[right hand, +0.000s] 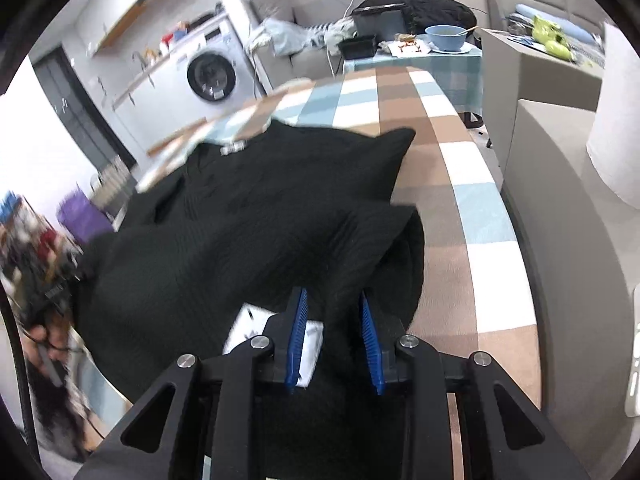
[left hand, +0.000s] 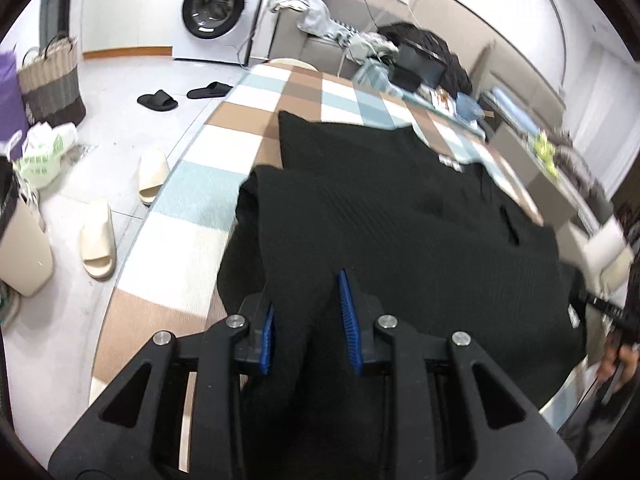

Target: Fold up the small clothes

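Note:
A black ribbed knit garment (left hand: 400, 216) lies across the checkered table cover (left hand: 188, 184), partly lifted at its near end. My left gripper (left hand: 306, 312) is shut on a bunched fold of the garment's near left edge, cloth filling the gap between the blue pads (left hand: 348, 320). My right gripper (right hand: 334, 332) is shut on the garment (right hand: 240, 216) at its near right edge, with a white tag (right hand: 312, 344) showing beside the left pad. A sleeve corner (right hand: 396, 140) points toward the far end of the table cover (right hand: 460, 184).
Slippers (left hand: 98, 240) and black sandals (left hand: 158, 100) lie on the floor left of the table, with a woven basket (left hand: 52, 80) and washing machine (left hand: 218, 8) beyond. A blue bowl (right hand: 446, 36) and black bag (right hand: 412, 4) sit past the table's far end. A grey box (right hand: 560, 128) stands right.

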Motion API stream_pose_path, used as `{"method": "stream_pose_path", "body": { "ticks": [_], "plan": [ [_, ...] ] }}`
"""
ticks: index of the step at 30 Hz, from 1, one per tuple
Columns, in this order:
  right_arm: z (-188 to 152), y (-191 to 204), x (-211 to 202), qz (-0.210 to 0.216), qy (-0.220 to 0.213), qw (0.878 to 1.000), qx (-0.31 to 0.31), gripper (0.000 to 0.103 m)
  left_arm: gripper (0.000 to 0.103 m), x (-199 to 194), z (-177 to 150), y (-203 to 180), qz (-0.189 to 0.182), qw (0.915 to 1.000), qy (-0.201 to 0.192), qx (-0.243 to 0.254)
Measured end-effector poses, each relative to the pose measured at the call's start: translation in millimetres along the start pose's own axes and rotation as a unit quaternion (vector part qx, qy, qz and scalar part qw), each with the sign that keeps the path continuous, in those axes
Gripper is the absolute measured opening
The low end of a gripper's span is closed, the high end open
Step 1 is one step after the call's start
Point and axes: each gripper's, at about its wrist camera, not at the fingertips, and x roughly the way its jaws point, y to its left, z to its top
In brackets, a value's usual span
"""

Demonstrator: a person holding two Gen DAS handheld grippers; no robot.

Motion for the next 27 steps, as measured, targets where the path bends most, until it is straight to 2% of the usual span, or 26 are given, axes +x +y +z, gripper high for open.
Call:
{"method": "stream_pose_path", "body": {
  "ticks": [1,2,3,5,8,11,14,16,19,21,22,23,24,25,26,27],
  "plan": [
    [2,-1,2,0.002,-0.008,1.000,0.006,0.021,0.016,3,3,3,-0.004,1.0000,-0.002,-0.008],
    [4,-1,7,-0.005,-0.006,1.000,0.007,0.008,0.009,5,5,6,-0.005,0.9998,-0.003,-0.017],
    [6,0,11,-0.014,-0.004,1.000,0.005,0.003,0.005,6,7,8,-0.009,0.9996,-0.005,-0.025],
    [10,5,7,-0.018,-0.026,0.999,-0.007,0.003,0.004,-2,11,8,-0.010,0.9993,-0.026,-0.024],
    [18,11,-21,0.005,-0.090,0.996,-0.018,0.002,0.003,-24,20,0,-0.018,0.9978,-0.063,-0.005],
    [34,13,-34,-0.002,-0.126,0.992,-0.009,0.002,0.003,-31,32,-10,-0.018,0.9971,-0.073,0.008],
    [43,12,-18,-0.030,-0.116,0.993,-0.007,0.002,0.003,-14,45,-7,-0.009,0.9983,-0.057,-0.002],
    [46,7,5,-0.060,-0.094,0.994,0.002,0.002,0.003,2,48,-3,0.003,0.9991,-0.041,-0.008],
    [44,-6,32,-0.081,-0.050,0.995,0.020,0.003,0.005,24,46,5,0.006,0.9997,-0.011,-0.023],
    [40,-13,40,-0.087,-0.018,0.996,0.029,0.017,0.007,28,42,9,0.000,0.9995,0.009,-0.030],
    [37,-16,36,-0.071,-0.020,0.997,0.036,0.020,0.016,27,39,11,-0.003,0.9995,0.010,-0.029],
    [34,-18,34,-0.058,-0.020,0.997,0.040,0.028,0.021,24,36,12,-0.004,0.9996,0.009,-0.028],
    [29,-23,29,-0.039,-0.019,0.998,0.045,0.040,0.032,17,33,14,-0.003,0.9997,0.005,-0.025],
    [23,-28,21,-0.022,-0.019,0.998,0.054,0.046,0.043,11,29,16,-0.001,0.9998,0.001,-0.022],
    [15,-34,13,-0.003,-0.016,0.998,0.065,0.053,0.047,5,25,17,0.000,0.9998,-0.002,-0.019],
    [8,-39,8,0.011,-0.015,0.997,0.072,0.054,0.053,-1,22,19,0.004,0.9998,-0.005,-0.017]
  ]
}}
